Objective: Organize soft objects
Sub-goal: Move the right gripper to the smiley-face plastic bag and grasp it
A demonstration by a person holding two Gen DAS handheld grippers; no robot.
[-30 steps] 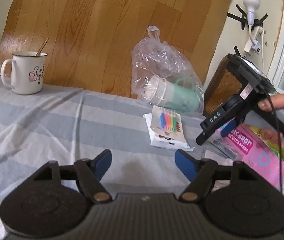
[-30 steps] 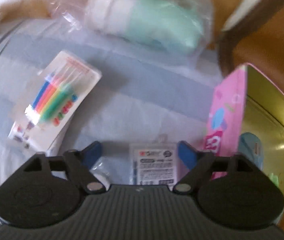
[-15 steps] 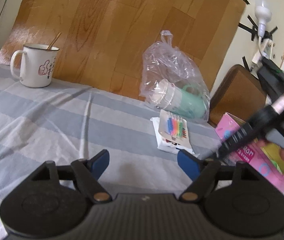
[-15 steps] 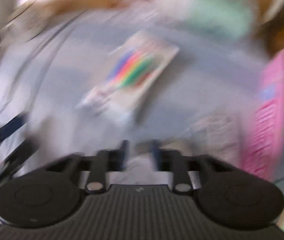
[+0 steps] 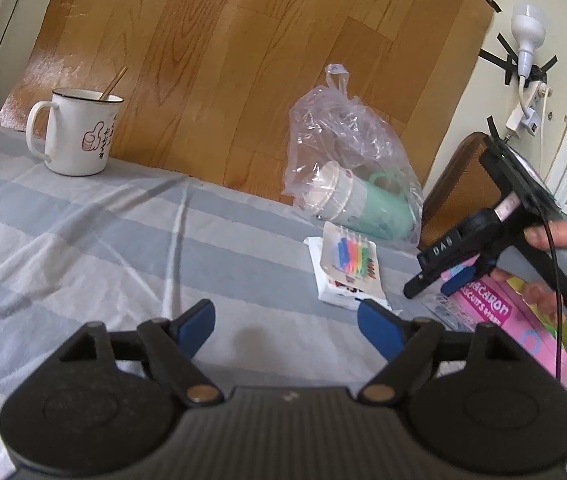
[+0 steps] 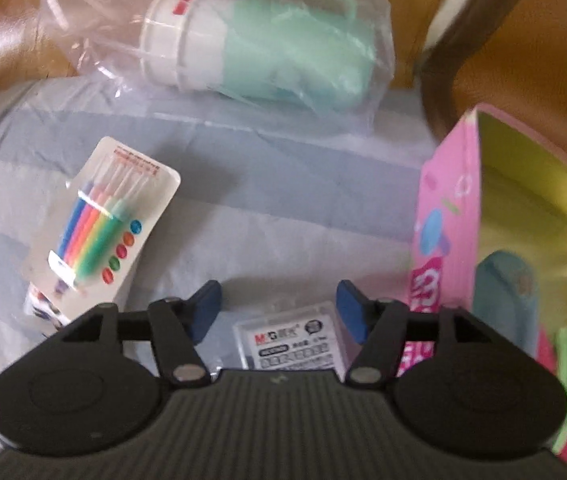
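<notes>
While both pairs of fingers stand wide apart, holding nothing, right gripper (image 6: 277, 306) hovers over small labelled packet (image 6: 289, 342) on striped desk (image 6: 283, 216), beside open pink box (image 6: 449, 240). Left gripper (image 5: 285, 320) over bare cloth. Nearby: marker pack (image 6: 99, 232), bagged mint jug (image 6: 283, 56) (both well ahead).
</notes>
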